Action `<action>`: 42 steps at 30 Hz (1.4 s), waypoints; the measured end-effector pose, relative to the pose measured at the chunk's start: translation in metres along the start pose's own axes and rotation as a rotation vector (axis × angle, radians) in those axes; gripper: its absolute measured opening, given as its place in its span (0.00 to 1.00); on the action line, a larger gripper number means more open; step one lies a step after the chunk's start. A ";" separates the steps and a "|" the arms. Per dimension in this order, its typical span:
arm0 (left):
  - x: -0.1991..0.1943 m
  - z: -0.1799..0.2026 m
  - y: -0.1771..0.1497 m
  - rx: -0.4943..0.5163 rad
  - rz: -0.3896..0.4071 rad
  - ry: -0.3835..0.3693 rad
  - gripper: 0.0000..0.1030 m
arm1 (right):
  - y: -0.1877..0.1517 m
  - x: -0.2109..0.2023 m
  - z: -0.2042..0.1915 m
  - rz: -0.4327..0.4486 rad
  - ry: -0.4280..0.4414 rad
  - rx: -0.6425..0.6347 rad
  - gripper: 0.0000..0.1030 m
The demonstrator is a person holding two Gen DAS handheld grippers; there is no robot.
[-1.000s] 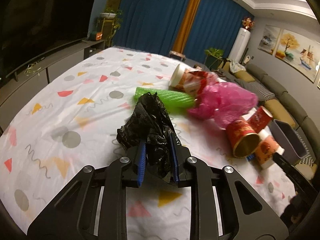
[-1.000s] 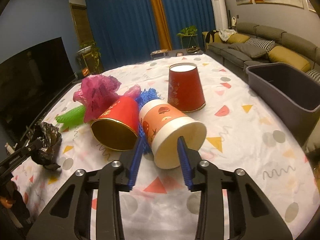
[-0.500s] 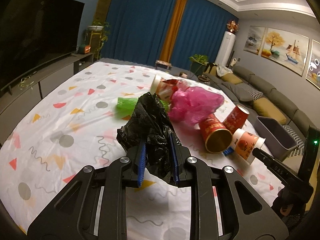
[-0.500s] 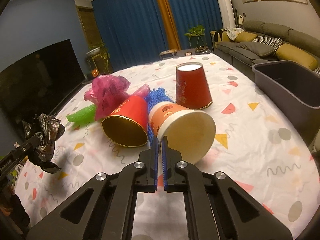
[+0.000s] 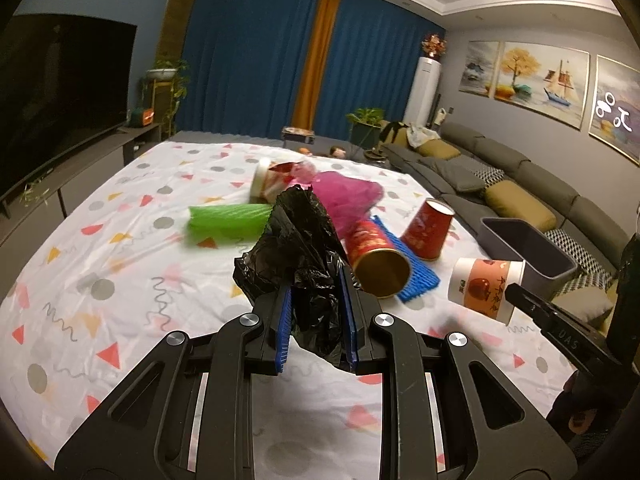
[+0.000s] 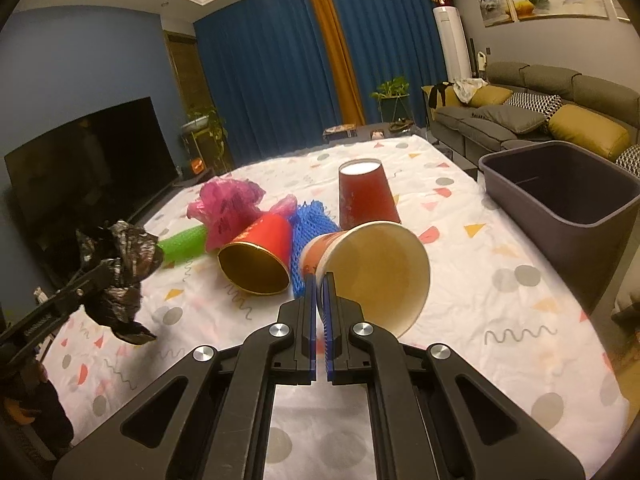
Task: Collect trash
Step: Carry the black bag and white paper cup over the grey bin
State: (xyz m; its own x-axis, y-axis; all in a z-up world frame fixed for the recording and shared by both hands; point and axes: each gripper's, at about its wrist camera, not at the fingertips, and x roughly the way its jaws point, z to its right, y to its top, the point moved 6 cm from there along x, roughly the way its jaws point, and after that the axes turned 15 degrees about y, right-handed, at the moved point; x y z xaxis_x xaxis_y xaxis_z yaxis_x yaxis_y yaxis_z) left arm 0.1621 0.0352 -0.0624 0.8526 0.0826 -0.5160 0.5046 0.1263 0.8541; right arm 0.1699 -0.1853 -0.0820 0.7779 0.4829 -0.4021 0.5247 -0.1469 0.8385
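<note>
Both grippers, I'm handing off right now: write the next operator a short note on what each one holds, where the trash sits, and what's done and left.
Left gripper: shut on the black bag, lifted clear of the table.
Right gripper: shut on the rim of the orange paper cup, also lifted.
Grey bin: on the right edge of the table, looks empty.
Left on the table: gold-lined red cup on its side, upside-down red cup, blue net, pink bag, green sleeve, another cup behind the pink bag.
Done: two pickups. Left: drop both in the bin, then collect the rest.
</note>
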 end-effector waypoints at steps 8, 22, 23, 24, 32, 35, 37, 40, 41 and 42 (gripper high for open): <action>-0.006 0.033 0.003 0.047 0.021 -0.036 0.20 | 0.008 -0.026 0.006 0.048 0.002 -0.013 0.04; -0.011 0.129 0.014 0.166 0.062 -0.167 0.20 | 0.026 -0.064 0.042 0.124 -0.061 0.000 0.04; -0.011 0.138 0.015 0.172 0.063 -0.178 0.20 | 0.028 -0.067 0.046 0.130 -0.067 0.000 0.04; -0.011 0.145 0.017 0.177 0.065 -0.188 0.20 | 0.031 -0.071 0.050 0.139 -0.076 -0.001 0.04; -0.007 0.209 0.028 0.223 0.088 -0.279 0.20 | 0.054 -0.093 0.079 0.194 -0.142 -0.012 0.04; -0.003 0.239 0.032 0.249 0.103 -0.313 0.20 | 0.064 -0.102 0.094 0.218 -0.180 -0.013 0.04; 0.001 0.252 0.033 0.257 0.106 -0.333 0.20 | 0.071 -0.108 0.106 0.237 -0.207 -0.011 0.04; 0.010 0.280 0.036 0.262 0.105 -0.365 0.20 | 0.080 -0.115 0.123 0.261 -0.243 -0.006 0.04; 0.015 0.290 0.036 0.264 0.098 -0.382 0.20 | 0.083 -0.117 0.130 0.270 -0.257 -0.004 0.04; 0.018 0.299 0.036 0.269 0.095 -0.390 0.20 | 0.087 -0.118 0.137 0.278 -0.271 0.000 0.04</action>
State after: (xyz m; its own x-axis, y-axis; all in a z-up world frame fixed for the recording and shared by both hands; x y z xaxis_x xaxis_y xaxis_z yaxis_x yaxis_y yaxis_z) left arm 0.2367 -0.2539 -0.0211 0.8580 -0.3018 -0.4156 0.3955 -0.1281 0.9095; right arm 0.1711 -0.3732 -0.0123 0.9535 0.1793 -0.2423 0.2813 -0.2403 0.9290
